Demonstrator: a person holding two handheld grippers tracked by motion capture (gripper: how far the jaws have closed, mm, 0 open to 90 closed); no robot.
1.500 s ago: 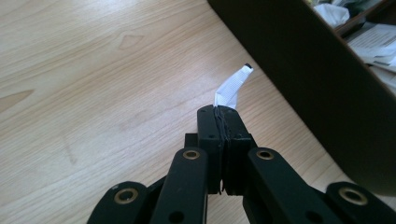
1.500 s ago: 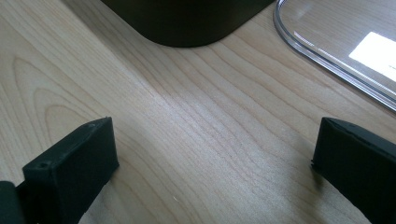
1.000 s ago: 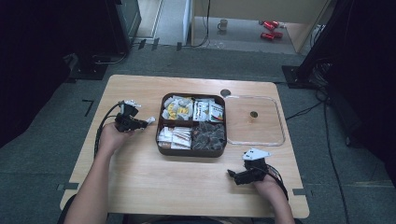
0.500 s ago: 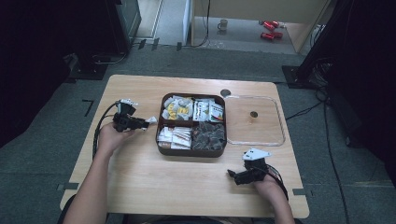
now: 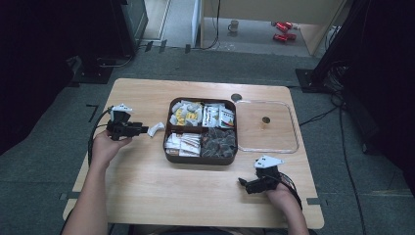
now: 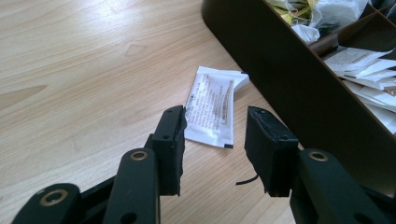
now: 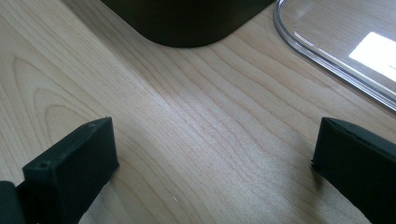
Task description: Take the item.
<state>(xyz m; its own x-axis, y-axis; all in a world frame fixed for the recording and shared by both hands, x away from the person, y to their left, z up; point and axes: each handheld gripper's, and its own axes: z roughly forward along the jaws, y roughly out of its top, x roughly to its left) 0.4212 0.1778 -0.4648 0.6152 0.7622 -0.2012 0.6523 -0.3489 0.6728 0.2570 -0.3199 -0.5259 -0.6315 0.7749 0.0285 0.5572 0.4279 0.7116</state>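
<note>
A white printed packet (image 6: 212, 109) lies flat on the wooden table just left of the brown four-compartment tray (image 6: 280, 79). My left gripper (image 6: 215, 114) hovers right behind it. Its jaws have just been opening and stand apart, with the packet's near end low between the tips and not pressed. From above, the left gripper (image 5: 139, 129) points right at the packet (image 5: 155, 129). My right gripper (image 5: 244, 183) rests near the table's front right, pointing left. In its own view the right gripper (image 7: 215, 130) is wide open over bare wood.
The tray (image 5: 166, 147) holds white sachets, yellow-and-white packets and dark pieces in its compartments. A clear plastic lid (image 5: 288, 142) lies to its right, and its rim (image 7: 327, 60) shows ahead of the right jaws. The tray's corner (image 7: 187, 23) is close in front.
The left gripper's jaws opened and the hand drew back to the left, away from the tray. The white packet now lies on the table. The right hand stayed still.
</note>
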